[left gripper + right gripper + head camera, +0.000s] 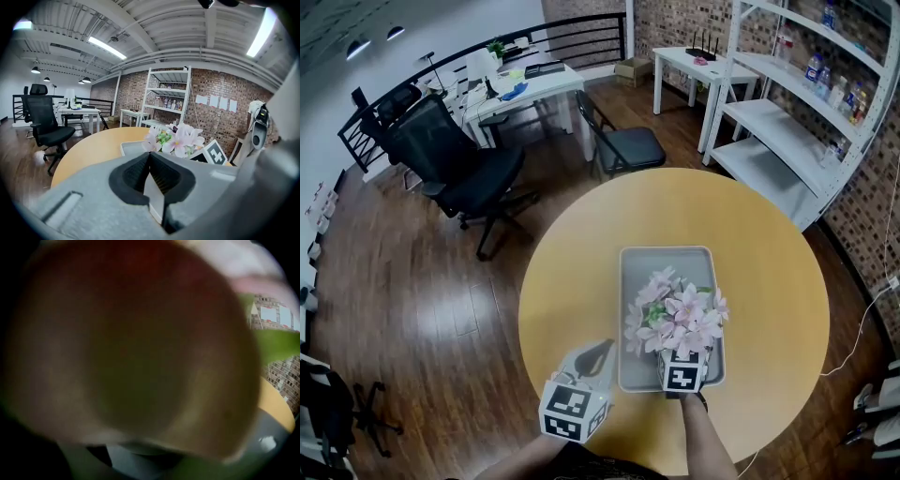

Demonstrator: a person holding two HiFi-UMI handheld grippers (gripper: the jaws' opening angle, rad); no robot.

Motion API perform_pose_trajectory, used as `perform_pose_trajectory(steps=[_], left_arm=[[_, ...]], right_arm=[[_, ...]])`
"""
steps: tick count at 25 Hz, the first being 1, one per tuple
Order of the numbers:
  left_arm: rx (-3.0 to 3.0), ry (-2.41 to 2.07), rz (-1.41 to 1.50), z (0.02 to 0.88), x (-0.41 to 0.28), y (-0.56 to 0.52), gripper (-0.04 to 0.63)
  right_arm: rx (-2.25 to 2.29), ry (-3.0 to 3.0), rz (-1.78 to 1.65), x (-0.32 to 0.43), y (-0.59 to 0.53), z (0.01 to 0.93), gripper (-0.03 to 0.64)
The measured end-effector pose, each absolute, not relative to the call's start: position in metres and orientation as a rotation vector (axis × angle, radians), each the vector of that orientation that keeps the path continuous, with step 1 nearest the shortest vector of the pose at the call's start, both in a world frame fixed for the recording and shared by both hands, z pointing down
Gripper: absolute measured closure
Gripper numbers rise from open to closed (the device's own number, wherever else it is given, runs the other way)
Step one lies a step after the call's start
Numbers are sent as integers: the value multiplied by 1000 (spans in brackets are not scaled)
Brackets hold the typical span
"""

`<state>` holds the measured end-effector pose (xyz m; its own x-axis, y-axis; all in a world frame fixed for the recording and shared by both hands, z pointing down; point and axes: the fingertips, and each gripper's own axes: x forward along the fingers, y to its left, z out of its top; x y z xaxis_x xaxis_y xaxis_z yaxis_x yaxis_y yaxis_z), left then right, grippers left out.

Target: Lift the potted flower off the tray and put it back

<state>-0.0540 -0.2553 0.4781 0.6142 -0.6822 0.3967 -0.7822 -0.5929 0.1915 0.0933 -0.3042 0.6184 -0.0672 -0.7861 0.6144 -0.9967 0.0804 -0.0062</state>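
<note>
While my left gripper [600,352] sits pinched together at the lower left, my right gripper [682,371] is up close to the potted flower [675,314] in the tray [666,267]. The pot fills its view, so I cannot tell its grip.

- Head view: high, steeply down; whole round counter [572,281], tray [661,267] and flowers [677,319] at mid-range.
- Left gripper view: low at counter edge, faces across it twd shelf [169,93] & brick wall [225,124]; shares tray, flowers, shelf w/ head view.
- Right gripper view: blocked at v. close range; slivers of brick wall, counter at right.
</note>
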Motion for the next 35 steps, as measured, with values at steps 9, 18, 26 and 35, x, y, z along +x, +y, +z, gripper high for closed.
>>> perform_pose_trajectory(steps=[9, 18, 26, 35], left_arm=[[2502, -1185, 389, 475, -44, -232, 592], [2524, -1169, 368, 471, -20, -192, 592], [2561, -1151, 340, 463, 0, -160, 592], [2607, -1130, 303, 450, 21, -128, 592]], right_arm=[[1760, -1943, 576, 95, -275, 589, 82], [1782, -2043, 507, 90, -216, 538, 218], [1780, -2141, 416, 78, -164, 491, 359], [1886, -2235, 368, 81, -113, 443, 617]])
